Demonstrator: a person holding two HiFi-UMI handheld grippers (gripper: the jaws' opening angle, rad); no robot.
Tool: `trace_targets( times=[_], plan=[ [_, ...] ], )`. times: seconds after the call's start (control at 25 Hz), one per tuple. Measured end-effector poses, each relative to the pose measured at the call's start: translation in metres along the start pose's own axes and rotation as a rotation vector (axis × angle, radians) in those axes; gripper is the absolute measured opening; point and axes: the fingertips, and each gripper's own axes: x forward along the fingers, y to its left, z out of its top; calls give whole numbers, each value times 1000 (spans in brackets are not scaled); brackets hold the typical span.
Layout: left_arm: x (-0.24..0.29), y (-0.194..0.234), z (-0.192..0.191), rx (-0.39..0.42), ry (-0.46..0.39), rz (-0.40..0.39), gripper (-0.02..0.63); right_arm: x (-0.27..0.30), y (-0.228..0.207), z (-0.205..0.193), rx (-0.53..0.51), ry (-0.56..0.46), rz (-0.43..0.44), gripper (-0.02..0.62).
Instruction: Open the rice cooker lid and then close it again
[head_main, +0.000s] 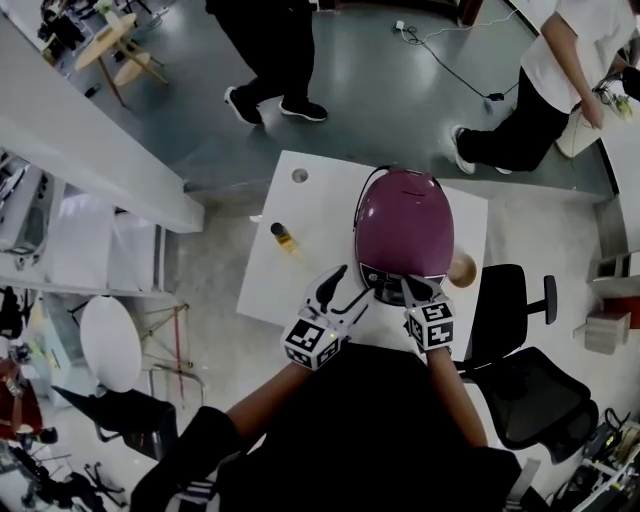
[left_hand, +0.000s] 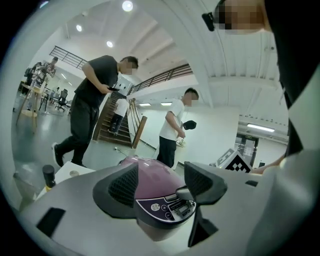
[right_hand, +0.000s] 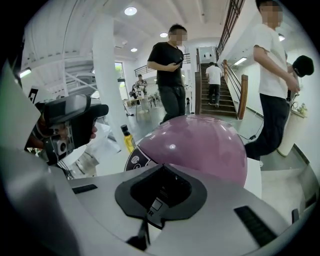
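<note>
The purple dome-shaped rice cooker (head_main: 403, 225) stands on the white table (head_main: 320, 225) straight ahead of both grippers, with its lid down; its long axis runs away from the person, and the dark control panel (left_hand: 167, 206) with the silver latch button (left_hand: 186, 192) is at the near end, facing the jaws. The right gripper (head_main: 416, 287) has its jaws together with nothing between them; its tips point downward over the front edge of the cooker, just above the panel (whether they already touch the latch I cannot tell). The left gripper (head_main: 343, 290) has its jaws apart and holds nothing; the cooker lies ahead of it and slightly to its right, and the panel shows in the gap between its jaws. I judge the right gripper to be nearer to the latch, so the opening press belongs to it; the lid would probably then swing up and away from it. A small yellow bottle with a dark cap (head_main: 284, 237) stands ahead of the left gripper, to its left.
</note>
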Motion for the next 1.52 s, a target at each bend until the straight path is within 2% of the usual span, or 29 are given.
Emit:
trace_targets(
  times=[0.36, 0.68, 1.04, 1.32, 1.52],
  plan=[
    [5, 1, -1, -3, 6, -18, 264, 0, -3, -2, 65, -6, 23, 0],
    [6, 2, -3, 0, 13, -35, 264, 0, -2, -2, 70, 9, 20, 0],
    [6, 0, -6, -43, 26, -71, 264, -1, 0, -3, 21, 6, -43, 0],
    [2, 6, -8, -39, 29, -66, 264, -1, -1, -3, 27, -18, -72, 0],
    [1, 12, -8, -80, 36, -64, 264, 1, -1, -1, 10, -18, -94, 0]
  ],
)
